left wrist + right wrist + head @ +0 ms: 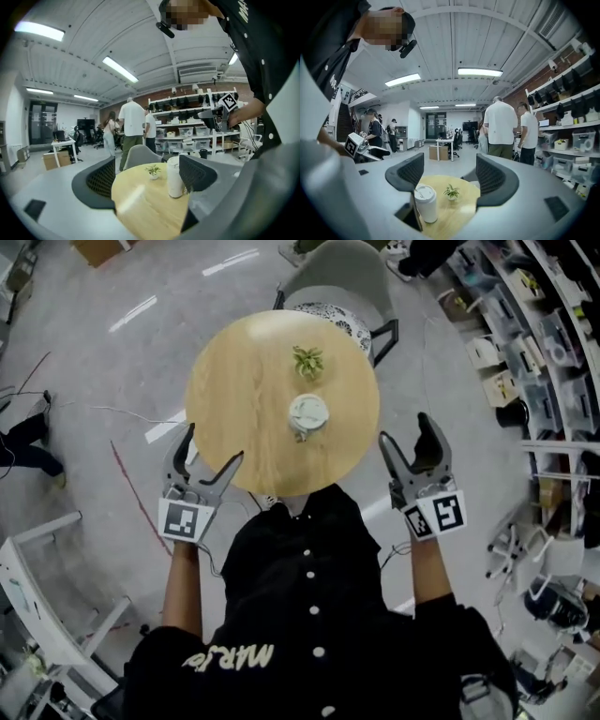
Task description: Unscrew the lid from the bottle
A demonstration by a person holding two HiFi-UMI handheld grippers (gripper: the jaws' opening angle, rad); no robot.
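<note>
At the centre of the head view stands a round wooden table (244,399), with a grey chair (342,277) beyond its rim at 1 o'clock. The left gripper (214,444) is held at the table's 8 o'clock edge, jaws spread wide with nothing gripped. The right gripper (404,430) is held off the 4 o'clock edge, clear of the tabletop, jaws likewise well apart and empty. In both gripper views only the tabletop and the items on it show beyond the pads. The bottle (307,414) stands upright near the table's middle, toward 4 o'clock from centre, well apart from both grippers, with its white lid (307,410) on. A small potted plant (307,361) sits near the bottle, at 12 o'clock from it.
</note>
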